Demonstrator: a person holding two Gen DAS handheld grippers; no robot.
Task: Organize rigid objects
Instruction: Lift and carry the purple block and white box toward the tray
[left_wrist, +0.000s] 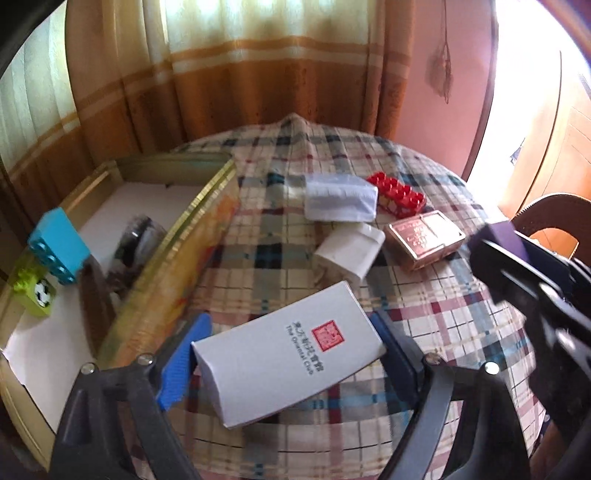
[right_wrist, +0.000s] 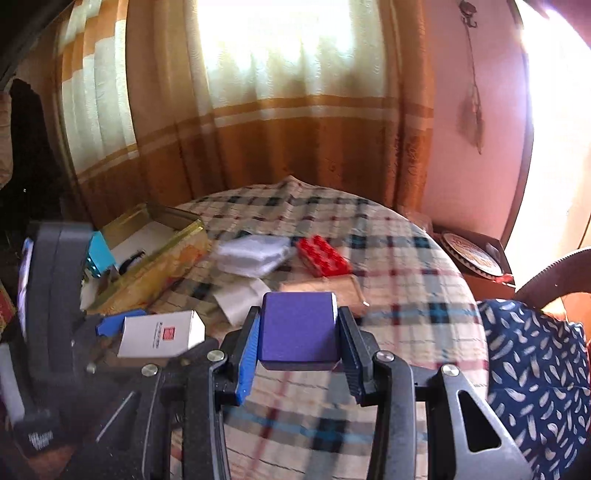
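Landmark: gold tray (left_wrist: 207, 206), left on the plaid tabletop (left_wrist: 424, 325). Inside it, 1 blue brick (left_wrist: 59, 245) and 1 green brick (left_wrist: 35, 291). Just right of the tray, left tool (left_wrist: 291, 354) is clamped on the white box (left_wrist: 288, 354), held skewed. Further right, right tool (right_wrist: 299, 332) is clamped on the purple block (right_wrist: 297, 326). Risk: the skewed box may twist loose or catch the tray rim; 2 tools heading to 1 tray could collide.
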